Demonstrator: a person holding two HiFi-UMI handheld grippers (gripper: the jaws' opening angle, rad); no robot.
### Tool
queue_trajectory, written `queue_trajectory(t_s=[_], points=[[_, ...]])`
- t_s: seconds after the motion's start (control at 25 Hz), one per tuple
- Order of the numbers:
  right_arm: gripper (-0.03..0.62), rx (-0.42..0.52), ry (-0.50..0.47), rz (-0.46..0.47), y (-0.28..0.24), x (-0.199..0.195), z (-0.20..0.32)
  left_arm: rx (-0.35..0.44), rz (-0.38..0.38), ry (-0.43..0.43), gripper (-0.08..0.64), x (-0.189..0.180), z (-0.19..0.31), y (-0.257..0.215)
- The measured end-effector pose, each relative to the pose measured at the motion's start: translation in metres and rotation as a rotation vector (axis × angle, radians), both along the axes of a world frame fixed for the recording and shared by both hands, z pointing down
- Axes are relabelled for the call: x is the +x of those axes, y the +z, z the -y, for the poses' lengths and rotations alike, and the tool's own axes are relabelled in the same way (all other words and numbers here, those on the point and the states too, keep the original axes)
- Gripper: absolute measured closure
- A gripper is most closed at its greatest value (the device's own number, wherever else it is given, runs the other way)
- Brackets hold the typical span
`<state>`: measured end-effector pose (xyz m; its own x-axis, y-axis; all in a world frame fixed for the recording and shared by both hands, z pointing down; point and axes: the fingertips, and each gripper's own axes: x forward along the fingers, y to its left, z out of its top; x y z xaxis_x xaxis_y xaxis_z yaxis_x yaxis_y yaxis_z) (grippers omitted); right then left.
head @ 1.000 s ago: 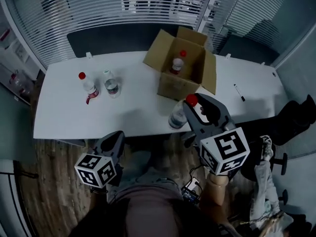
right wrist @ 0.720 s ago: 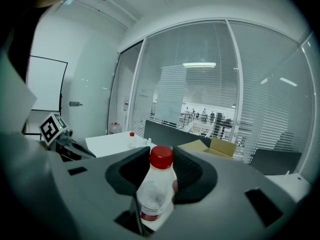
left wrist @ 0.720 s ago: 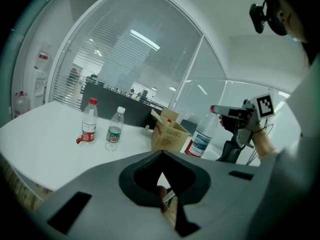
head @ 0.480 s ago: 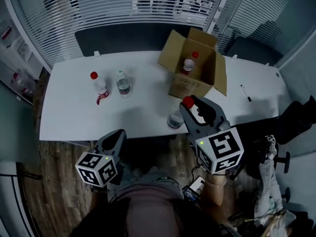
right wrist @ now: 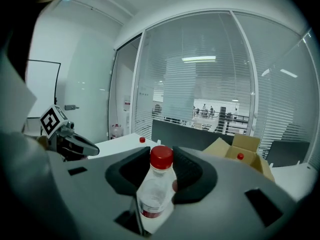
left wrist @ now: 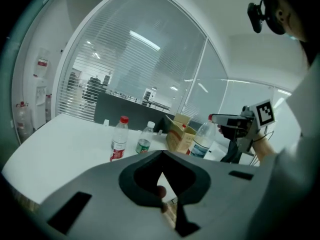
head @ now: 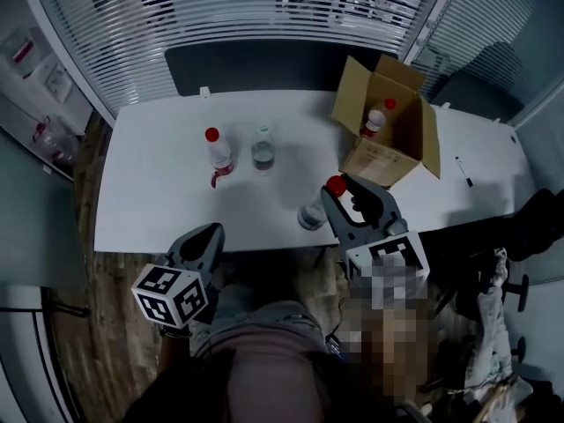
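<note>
On the long white table (head: 159,192), an open brown cardboard box (head: 401,152) stands beyond and to the right of the right gripper (head: 342,194). This gripper clamps a clear red-capped plastic bottle (head: 311,214) upright over the table's near edge. The left gripper (head: 210,234), closed and empty, hangs farther off.

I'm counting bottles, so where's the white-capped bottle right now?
In the head view the white-capped bottle stands on the white table, just right of a red-capped bottle, well left of the cardboard box.

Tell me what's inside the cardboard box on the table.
One red-capped bottle stands inside the cardboard box. Its cap and upper body show. Its lower part and much of the box floor are hidden behind the front wall.
</note>
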<state>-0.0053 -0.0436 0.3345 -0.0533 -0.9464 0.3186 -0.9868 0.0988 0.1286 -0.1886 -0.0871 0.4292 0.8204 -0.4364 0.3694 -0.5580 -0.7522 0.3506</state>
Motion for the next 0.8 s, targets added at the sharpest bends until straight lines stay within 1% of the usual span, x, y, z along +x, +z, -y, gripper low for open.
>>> queue_trajectory(t_s=[0.44, 0.8], points=[[0.436, -0.051, -0.083, 0.025, 0.030, -0.078, 0.063, -0.008, -0.003, -0.053, 0.552, -0.065, 0.043, 0.003], [0.437, -0.064, -0.078, 0.044, 0.051, -0.114, 0.102, 0.000, -0.003, -0.098, 0.552, -0.112, 0.064, 0.001]])
